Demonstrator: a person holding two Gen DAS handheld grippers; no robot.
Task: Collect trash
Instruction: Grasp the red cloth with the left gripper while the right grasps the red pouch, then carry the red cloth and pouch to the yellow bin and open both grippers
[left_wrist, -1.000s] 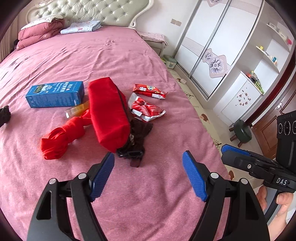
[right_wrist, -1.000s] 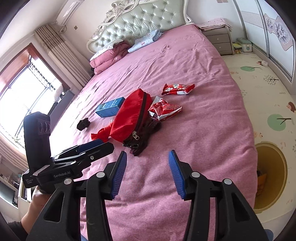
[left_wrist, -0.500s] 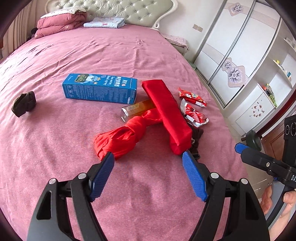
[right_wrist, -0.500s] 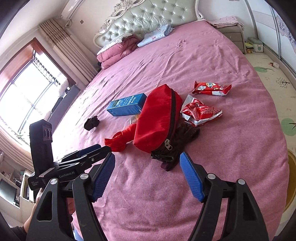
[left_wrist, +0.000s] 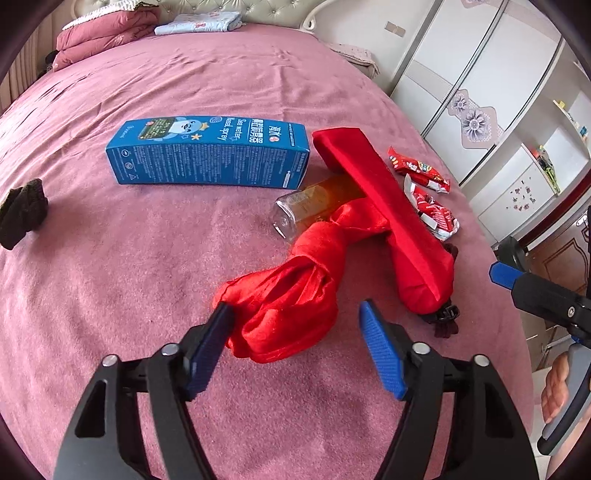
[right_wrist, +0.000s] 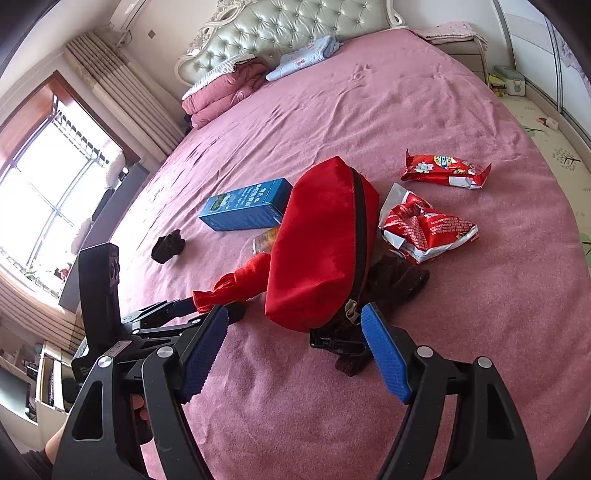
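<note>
The left gripper (left_wrist: 295, 325) has its jaws partly apart and they have just been closing, with the near end of the knotted red cloth (left_wrist: 291, 295) between them; the left pad touches the cloth, the right pad stands clear of it. The cloth's long axis runs from that near end up and right to where it passes under the red zip pouch (left_wrist: 384, 210), which lies lengthwise from far left to near right on the pink bed (left_wrist: 147, 277). The small clear bottle (left_wrist: 314, 203) lies on its side, base pointing near left, its top hidden under the pouch. The blue nasal spray box (left_wrist: 210, 155) lies flat just beyond it, long axis left to right. Two red snack wrappers (right_wrist: 428, 229) rest right of the pouch. The right gripper (right_wrist: 291, 350) hovers with jaws wide apart, empty, near the pouch's zip end.
</note>
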